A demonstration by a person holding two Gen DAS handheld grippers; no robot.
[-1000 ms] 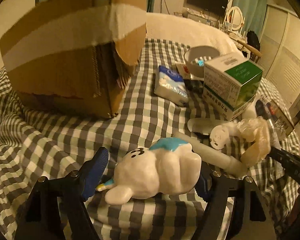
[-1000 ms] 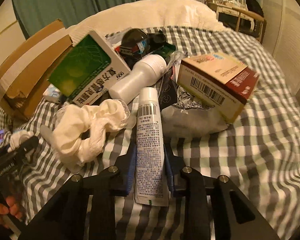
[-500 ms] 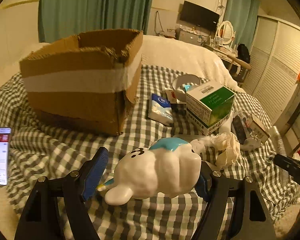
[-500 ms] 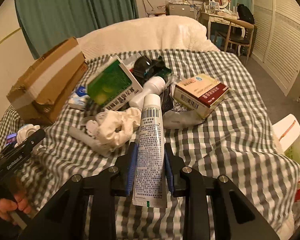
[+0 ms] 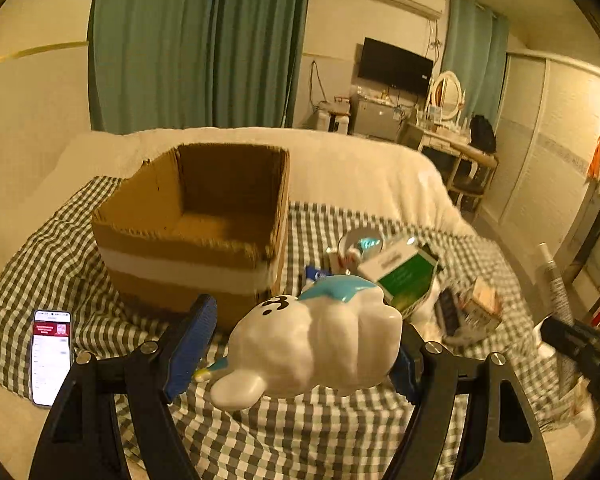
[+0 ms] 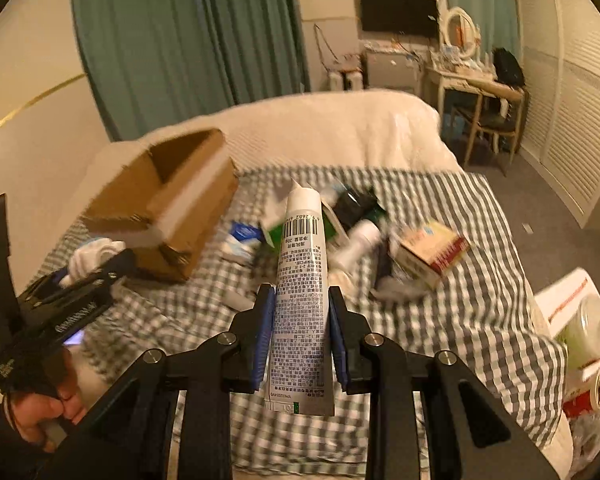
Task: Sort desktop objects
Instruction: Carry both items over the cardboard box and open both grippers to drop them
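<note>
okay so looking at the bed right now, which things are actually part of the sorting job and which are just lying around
Part of the job:
left tool gripping the white figurine
right tool gripping the tube
open cardboard box
green carton

Just lying about:
phone
television
mirror

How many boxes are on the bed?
3: open brown cardboard box on the left, green-and-white carton mid-pile, tan-and-red carton on the right. The pile may hide more.
</note>
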